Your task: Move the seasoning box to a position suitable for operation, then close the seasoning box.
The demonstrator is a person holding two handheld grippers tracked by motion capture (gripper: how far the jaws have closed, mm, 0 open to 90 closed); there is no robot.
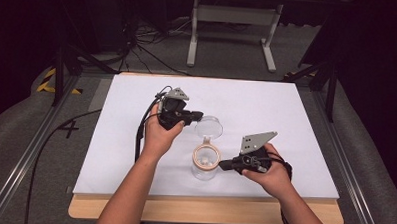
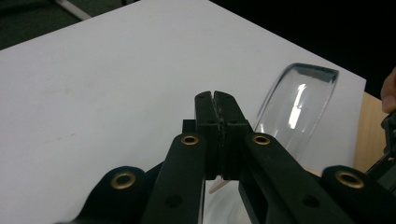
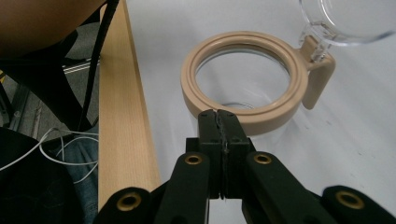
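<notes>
The white-topped counter (image 1: 135, 140) carries a clear glass jar (image 1: 204, 168) with a beige ring collar (image 3: 243, 100), standing near the front edge between the two hands. Its round clear hinged lid (image 1: 209, 126) is swung open and lies back on the far side. The left hand-held gripper (image 1: 192, 116) sits just beside that lid, jaws clenched on nothing. The right hand-held gripper (image 1: 225, 165), also clenched and empty, points leftward at the collar's near rim and is the nearer to the jar's mouth.

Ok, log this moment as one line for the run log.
jar: upright, lid open | left gripper: shut, by lid | right gripper: shut, at rim
</notes>
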